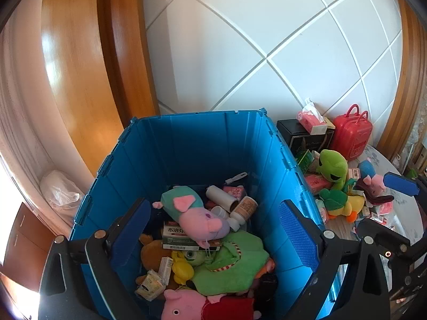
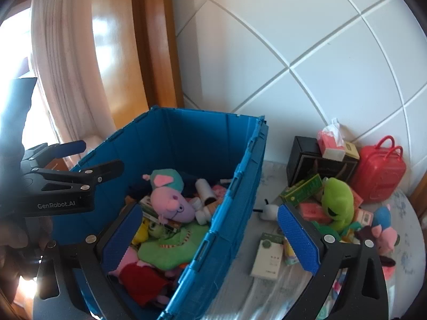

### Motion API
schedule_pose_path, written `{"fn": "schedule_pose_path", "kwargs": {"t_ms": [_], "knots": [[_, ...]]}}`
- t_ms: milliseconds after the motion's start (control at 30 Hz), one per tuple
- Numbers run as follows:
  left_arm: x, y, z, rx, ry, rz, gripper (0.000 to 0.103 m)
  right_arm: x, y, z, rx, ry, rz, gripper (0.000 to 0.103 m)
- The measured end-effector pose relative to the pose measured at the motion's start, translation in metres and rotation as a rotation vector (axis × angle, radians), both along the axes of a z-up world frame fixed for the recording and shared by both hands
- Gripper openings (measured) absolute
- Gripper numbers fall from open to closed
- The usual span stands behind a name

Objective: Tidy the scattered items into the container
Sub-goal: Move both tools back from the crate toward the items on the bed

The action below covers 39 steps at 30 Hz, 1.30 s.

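Left gripper (image 1: pixel 213 229), jaws spread and empty, poised above the open blue container (image 1: pixel 202 144); between its blue pads (image 1: pixel 296 229) lies the container's load, topped by a pink-and-teal pig plush (image 1: pixel 192 213) resting on a medicine box (image 1: pixel 176 236), with white bottles (image 1: pixel 221 194) behind it and a green plush (image 1: pixel 232 261) in front.

Right gripper (image 2: pixel 210 237), jaws likewise spread and holding nothing, straddles the container's right wall (image 2: pixel 229 208): its left pad sits over the interior, its right pad (image 2: pixel 296 240) over the table (image 2: pixel 408 242).

The remaining scattered items lie on that table, to the right of the container and ahead of the right gripper, which is judged the nearer of the two. Closest is a flat white carton (image 2: pixel 268 257), just beside the right pad, its long axis running roughly away from the camera. Beyond it sits a green frog plush (image 2: pixel 337 202), upright, soft and bulky, on a heap of pink and green packets (image 2: pixel 307 189). A small blue-and-pink plush (image 2: pixel 384 226) lies further right. A red toy suitcase (image 2: pixel 379 176) and a black box (image 2: pixel 317 165) carrying a tissue pack (image 2: pixel 331 141) stand against the wall.
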State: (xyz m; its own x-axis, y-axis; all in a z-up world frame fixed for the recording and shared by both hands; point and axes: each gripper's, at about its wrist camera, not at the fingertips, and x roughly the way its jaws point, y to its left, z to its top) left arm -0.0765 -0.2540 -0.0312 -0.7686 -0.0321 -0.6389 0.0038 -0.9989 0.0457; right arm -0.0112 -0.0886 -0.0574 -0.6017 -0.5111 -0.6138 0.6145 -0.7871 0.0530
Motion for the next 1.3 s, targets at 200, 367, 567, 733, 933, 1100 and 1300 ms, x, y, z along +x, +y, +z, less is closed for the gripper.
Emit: {"fn": "schedule_pose_path", "kwargs": {"t_ms": [200, 367, 567, 733, 933, 1100, 1300], "knots": [[0.003, 0.053, 0.001, -0.019, -0.006, -0.056, 0.098, -0.006, 0.049, -0.002, -0.010, -0.012, -0.045, 0.103], [0.002, 0.105, -0.004, -0.018, -0.029, -0.111, 0.098, -0.014, 0.098, -0.007, -0.012, -0.028, -0.092, 0.103], [0.004, 0.173, -0.015, -0.025, -0.053, -0.179, 0.098, -0.022, 0.161, -0.014, -0.006, -0.046, -0.156, 0.103], [0.008, 0.221, -0.024, -0.018, -0.078, -0.211, 0.098, -0.029, 0.210, -0.017, -0.003, -0.059, -0.198, 0.103], [0.016, 0.269, -0.032, -0.009, -0.091, -0.220, 0.098, -0.034, 0.259, -0.023, 0.007, -0.074, -0.220, 0.103], [0.020, 0.304, -0.041, -0.004, -0.100, -0.217, 0.098, -0.034, 0.295, -0.028, 0.006, -0.081, -0.230, 0.103], [0.026, 0.347, -0.056, -0.011, -0.127, -0.239, 0.098, -0.034, 0.338, -0.037, 0.008, -0.100, -0.251, 0.103]]}}
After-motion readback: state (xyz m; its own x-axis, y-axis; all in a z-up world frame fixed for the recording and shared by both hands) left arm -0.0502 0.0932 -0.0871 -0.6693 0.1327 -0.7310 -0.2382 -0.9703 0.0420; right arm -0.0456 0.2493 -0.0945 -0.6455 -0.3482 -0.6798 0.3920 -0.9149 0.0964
